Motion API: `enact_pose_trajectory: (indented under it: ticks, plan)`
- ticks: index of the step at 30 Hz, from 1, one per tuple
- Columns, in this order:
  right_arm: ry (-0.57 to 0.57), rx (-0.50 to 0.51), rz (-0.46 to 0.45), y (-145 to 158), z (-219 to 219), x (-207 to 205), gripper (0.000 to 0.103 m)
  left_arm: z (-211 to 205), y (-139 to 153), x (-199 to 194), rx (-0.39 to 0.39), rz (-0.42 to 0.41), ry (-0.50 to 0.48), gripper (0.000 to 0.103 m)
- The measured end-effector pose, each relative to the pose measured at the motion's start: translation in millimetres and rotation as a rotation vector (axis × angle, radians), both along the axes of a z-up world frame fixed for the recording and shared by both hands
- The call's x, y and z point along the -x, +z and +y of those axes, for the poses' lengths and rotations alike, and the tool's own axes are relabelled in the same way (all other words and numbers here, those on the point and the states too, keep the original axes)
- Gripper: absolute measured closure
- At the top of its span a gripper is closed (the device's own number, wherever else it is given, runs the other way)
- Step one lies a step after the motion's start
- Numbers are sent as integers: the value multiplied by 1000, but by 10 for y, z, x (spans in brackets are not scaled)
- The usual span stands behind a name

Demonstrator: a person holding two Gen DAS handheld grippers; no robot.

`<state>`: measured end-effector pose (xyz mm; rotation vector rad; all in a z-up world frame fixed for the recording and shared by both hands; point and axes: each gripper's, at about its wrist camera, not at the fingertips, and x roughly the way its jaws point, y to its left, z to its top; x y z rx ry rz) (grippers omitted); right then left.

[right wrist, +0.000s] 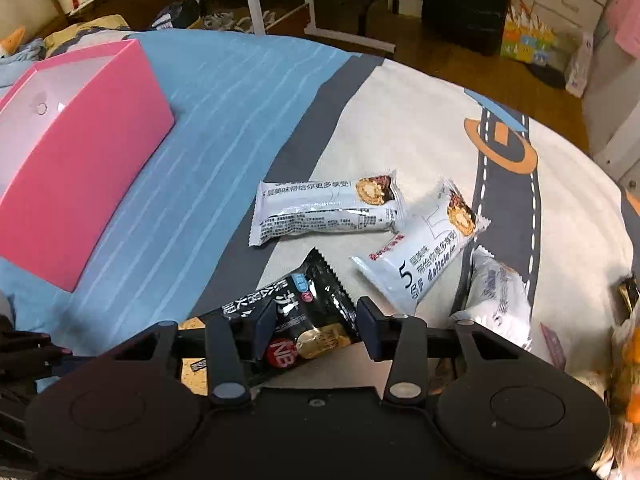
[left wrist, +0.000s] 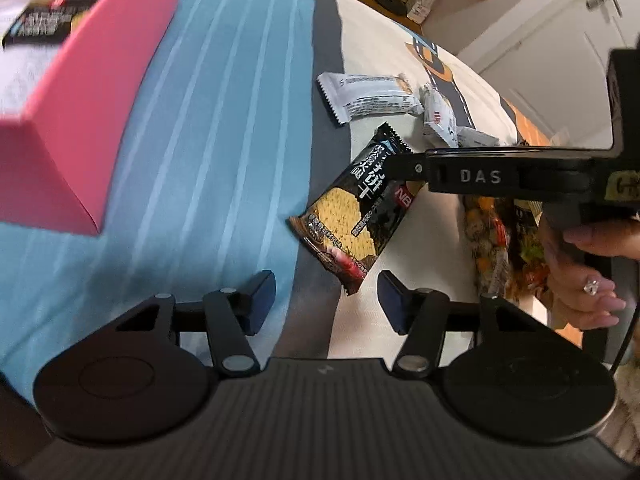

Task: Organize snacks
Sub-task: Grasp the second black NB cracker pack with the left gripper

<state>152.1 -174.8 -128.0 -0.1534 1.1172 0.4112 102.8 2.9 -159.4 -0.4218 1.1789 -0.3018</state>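
Note:
A black cracker packet lies on the bedspread. My right gripper points down onto it, the packet fills the gap between the pads, and the left finger overlaps its edge. From the side, that right gripper crosses the packet's upper half, with a person's hand on the grip. My left gripper is open just short of the packet's near corner, holding nothing. An open pink box stands to the left, and a dark packet shows blurred inside it.
Three white roll-cake packets lie beyond and right of the black one. A colourful snack bag sits at the right. Blue striped cover lies between box and packets. Floor clutter and white cupboards lie past the bed edge.

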Motion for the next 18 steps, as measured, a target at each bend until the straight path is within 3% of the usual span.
enact_pose_trajectory:
  ticks: [3, 6, 11, 15, 18]
  plan:
    - [20, -27, 21, -12, 5, -60, 42, 53, -84, -27, 44, -21, 50, 61]
    - [72, -43, 40, -22, -5, -71, 38, 113, -155, -30, 86, -40, 89, 73]
    - [199, -46, 145, 2, -48, 25, 44, 117, -170, -20, 110, -56, 71, 75]
    - [297, -41, 181, 6, -97, 169, 43, 220, -200, -37, 163, 0, 114, 75]
    - [339, 4, 163, -5, -46, 222, 35, 266, -231, -64, 190, 35, 132, 75]
